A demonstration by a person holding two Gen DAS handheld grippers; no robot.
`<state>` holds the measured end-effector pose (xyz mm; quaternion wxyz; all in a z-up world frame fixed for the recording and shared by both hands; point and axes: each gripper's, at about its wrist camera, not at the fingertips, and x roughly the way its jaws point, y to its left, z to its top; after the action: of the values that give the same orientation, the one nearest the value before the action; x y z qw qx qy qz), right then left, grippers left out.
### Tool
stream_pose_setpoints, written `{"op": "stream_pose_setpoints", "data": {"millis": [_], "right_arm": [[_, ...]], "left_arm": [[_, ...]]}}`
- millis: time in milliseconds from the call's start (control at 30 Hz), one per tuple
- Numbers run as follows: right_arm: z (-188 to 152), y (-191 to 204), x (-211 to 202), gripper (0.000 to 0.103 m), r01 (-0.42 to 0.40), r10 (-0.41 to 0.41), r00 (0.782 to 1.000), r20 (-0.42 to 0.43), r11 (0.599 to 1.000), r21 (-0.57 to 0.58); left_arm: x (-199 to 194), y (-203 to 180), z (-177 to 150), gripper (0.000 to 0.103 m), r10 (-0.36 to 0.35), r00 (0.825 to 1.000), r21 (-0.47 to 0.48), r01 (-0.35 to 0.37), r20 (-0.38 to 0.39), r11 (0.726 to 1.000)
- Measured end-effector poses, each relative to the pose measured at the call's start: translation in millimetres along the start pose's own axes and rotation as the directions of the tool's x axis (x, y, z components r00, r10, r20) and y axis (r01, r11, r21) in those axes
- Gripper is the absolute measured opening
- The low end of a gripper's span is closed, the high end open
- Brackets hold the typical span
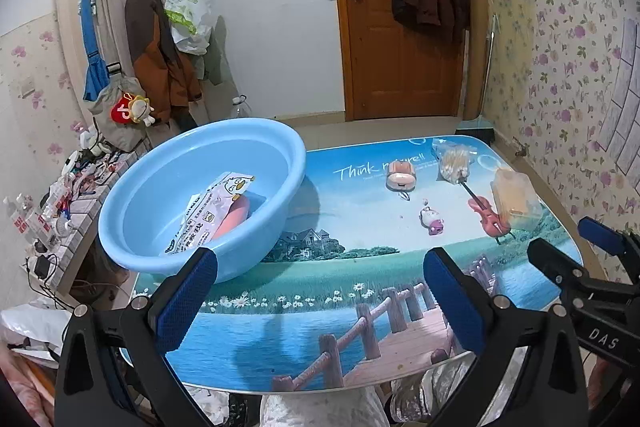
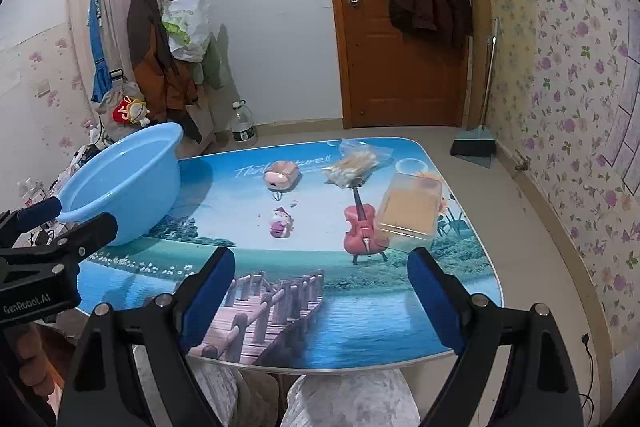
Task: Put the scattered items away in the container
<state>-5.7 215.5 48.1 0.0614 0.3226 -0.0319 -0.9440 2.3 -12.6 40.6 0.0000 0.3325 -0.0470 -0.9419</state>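
Violin: small red plastic toy violin (image 2: pixel 360 227) – light, stiff; grip the body, just ahead of right gripper (image 2: pixel 322 291).
Grippers: right and left gripper (image 1: pixel 320 291) – both wide open, empty.

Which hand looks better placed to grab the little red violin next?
The right. Its gripper, jaws open and empty, faces the red violin almost straight ahead. The left gripper, also open, sits over by the blue basin, with the violin off to its side.

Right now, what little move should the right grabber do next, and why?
Probably ease the open, empty right gripper forward and down toward the small red toy violin. It lies nearest ahead on the picture-printed table, and like the other scattered items it is not yet in the light blue plastic basin.
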Motion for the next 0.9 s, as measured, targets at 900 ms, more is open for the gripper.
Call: {"op": "stream_pose_setpoints", "data": {"millis": [900], "right_arm": [[3, -56, 42, 0.089, 0.15, -0.144, 0.988, -0.063, 0.984, 0.095]], "left_arm": [[48, -53, -4, 0.103, -0.072, 0.994, 0.089, 0.079, -0.083, 0.993]]}}
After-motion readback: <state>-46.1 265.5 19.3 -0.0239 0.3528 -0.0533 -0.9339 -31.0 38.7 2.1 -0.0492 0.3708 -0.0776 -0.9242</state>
